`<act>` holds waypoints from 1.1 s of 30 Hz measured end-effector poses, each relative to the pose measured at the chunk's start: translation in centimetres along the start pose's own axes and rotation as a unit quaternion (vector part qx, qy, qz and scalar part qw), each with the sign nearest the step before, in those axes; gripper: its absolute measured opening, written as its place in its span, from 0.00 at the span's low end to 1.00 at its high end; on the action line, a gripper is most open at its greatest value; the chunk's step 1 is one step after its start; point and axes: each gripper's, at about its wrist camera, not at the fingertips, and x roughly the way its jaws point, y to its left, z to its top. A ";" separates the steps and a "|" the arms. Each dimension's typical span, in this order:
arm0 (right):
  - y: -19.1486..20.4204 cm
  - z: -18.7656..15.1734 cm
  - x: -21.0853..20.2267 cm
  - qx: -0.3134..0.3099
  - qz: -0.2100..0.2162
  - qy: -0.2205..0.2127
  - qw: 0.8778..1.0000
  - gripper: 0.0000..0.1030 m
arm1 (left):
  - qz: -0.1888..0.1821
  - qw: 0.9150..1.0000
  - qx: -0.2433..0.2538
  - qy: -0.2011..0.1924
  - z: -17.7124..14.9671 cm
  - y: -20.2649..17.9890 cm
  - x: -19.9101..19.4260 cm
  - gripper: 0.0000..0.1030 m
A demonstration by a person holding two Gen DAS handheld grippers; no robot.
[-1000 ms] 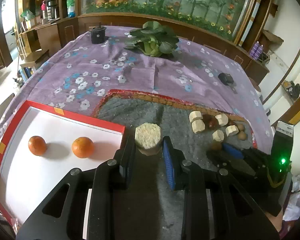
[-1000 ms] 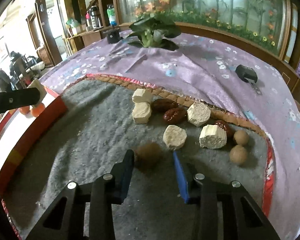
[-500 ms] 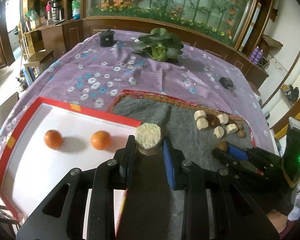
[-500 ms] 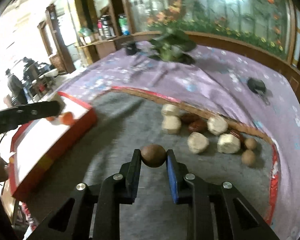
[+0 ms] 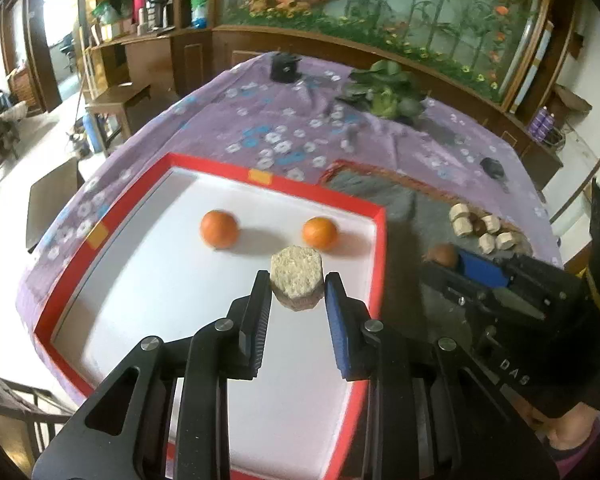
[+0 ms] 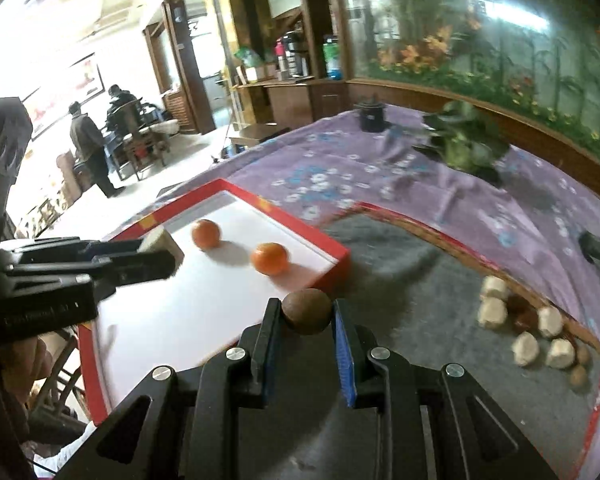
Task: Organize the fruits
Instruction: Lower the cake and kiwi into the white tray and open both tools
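**Left wrist view: both jaws loaded over the tray's edge**

Left wrist view: the left gripper (image 5: 296, 294) has its jaws clamped on a pale, crumbly hexagonal block (image 5: 297, 278), its darker underside just visible below the fingers. The block hangs above the white floor of the red-rimmed tray (image 5: 320, 193). Just beyond it two round orange fruits (image 5: 219, 229) (image 5: 320, 233) rest on the tray, apart from each other. The tray's near corner is cut off behind the gripper body.

To the right in the same view, the right gripper (image 5: 446, 258) shows side-on, holding a small round brown fruit (image 5: 442, 255) that is half hidden by its blue pad.

In the right wrist view, the right gripper (image 6: 305, 320) pinches that brown fruit (image 6: 307, 311) between its jaws, above the grey felt mat (image 6: 412, 276) and just beside the tray's red corner (image 6: 338, 266). The left gripper (image 6: 156, 254) enters from the left edge; only a sliver of its block (image 6: 158, 239) shows.

On the mat's far right lies a cluster of pale chunky blocks (image 6: 494, 312), with dark reddish pieces among them that are too blurred to identify, and two small brown balls (image 6: 579, 374) at the edge. The mat and tray sit on a counter covered with a purple flowered cloth (image 6: 340, 168), which also carries a leafy green vegetable (image 6: 462, 140) and a small black pot (image 6: 372, 114).
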 end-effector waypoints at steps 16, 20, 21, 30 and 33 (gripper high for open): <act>3.1 1.4 6.6 -0.029 0.030 0.054 0.998 0.23 | 0.035 0.999 -0.018 0.026 -1.1 2.6 3.3 0.26; 3.2 1.4 7.8 -0.027 0.038 0.064 0.997 0.23 | 0.049 0.998 -0.024 0.023 -1.1 2.9 3.7 0.26; 3.4 1.4 8.0 -0.029 0.038 0.065 0.997 0.24 | 0.053 0.998 -0.026 0.022 -1.1 3.0 3.8 0.26; 3.7 1.3 8.4 -0.025 0.043 0.067 0.997 0.29 | 0.082 0.995 -0.042 0.024 -0.9 3.9 4.1 0.39; 3.4 1.3 7.8 -0.018 0.046 0.060 0.997 0.31 | 0.084 0.995 -0.046 0.017 -0.9 4.0 3.7 0.50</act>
